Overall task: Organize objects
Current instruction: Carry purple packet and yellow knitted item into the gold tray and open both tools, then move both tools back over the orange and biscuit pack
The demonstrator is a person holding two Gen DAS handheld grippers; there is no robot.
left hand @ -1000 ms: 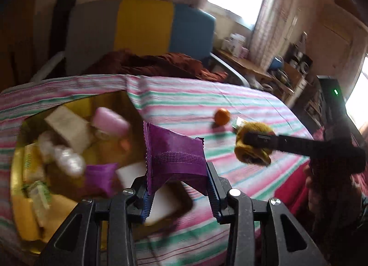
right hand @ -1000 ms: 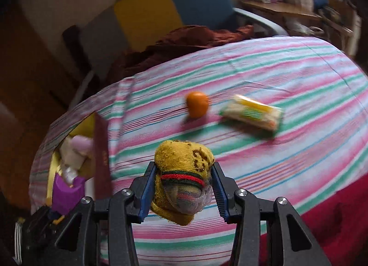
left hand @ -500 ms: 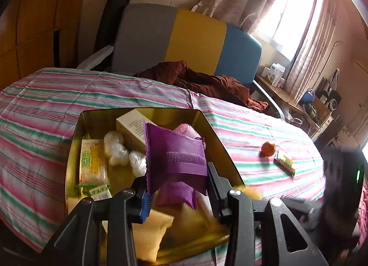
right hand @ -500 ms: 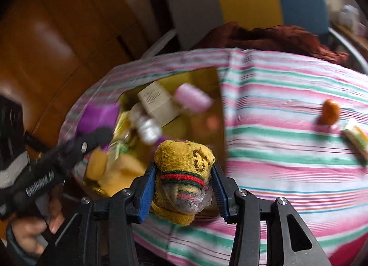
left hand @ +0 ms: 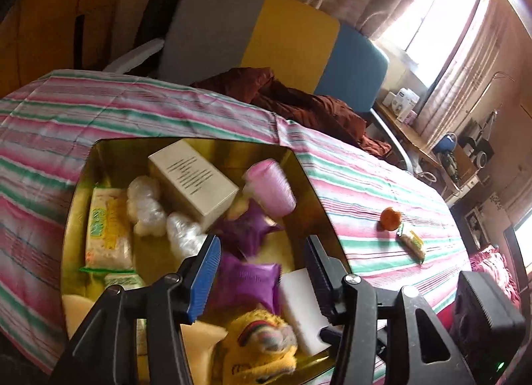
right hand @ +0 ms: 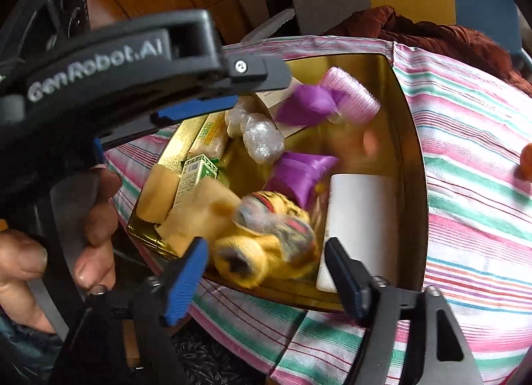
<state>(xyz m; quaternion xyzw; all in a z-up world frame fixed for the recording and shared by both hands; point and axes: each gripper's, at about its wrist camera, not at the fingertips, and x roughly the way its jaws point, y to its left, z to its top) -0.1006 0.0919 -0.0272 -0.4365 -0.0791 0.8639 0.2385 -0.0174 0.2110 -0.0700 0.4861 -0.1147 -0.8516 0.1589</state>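
Observation:
A gold tin (left hand: 301,165) (right hand: 407,125) on the striped tablecloth holds several items. My left gripper (left hand: 262,245) (right hand: 232,92) hangs over it with its jaws opening. A purple packet (left hand: 246,232) (right hand: 309,103) is blurred just past its fingertips, free of both pads, over a second purple packet (left hand: 247,280) (right hand: 299,172). My right gripper (right hand: 266,245) is over the tin's near edge, jaws opening. The yellow sock (right hand: 266,238) (left hand: 259,348) lies blurred in the gap between them, touching neither pad. An orange (left hand: 390,218) and a snack bar (left hand: 412,245) lie on the cloth.
Inside the tin are a cream box (left hand: 193,182), a pink roller (left hand: 272,188), a white block (right hand: 362,212), wrapped balls (left hand: 146,205) and yellow-green packs (left hand: 106,232). A person's hand (right hand: 96,218) holds the left gripper. A chair (left hand: 266,39) with brown cloth stands behind the table.
Both grippers moved over the tin and opened. The left let go of the purple packet and the right let go of the yellow sock; both now drop blurred into the tin.

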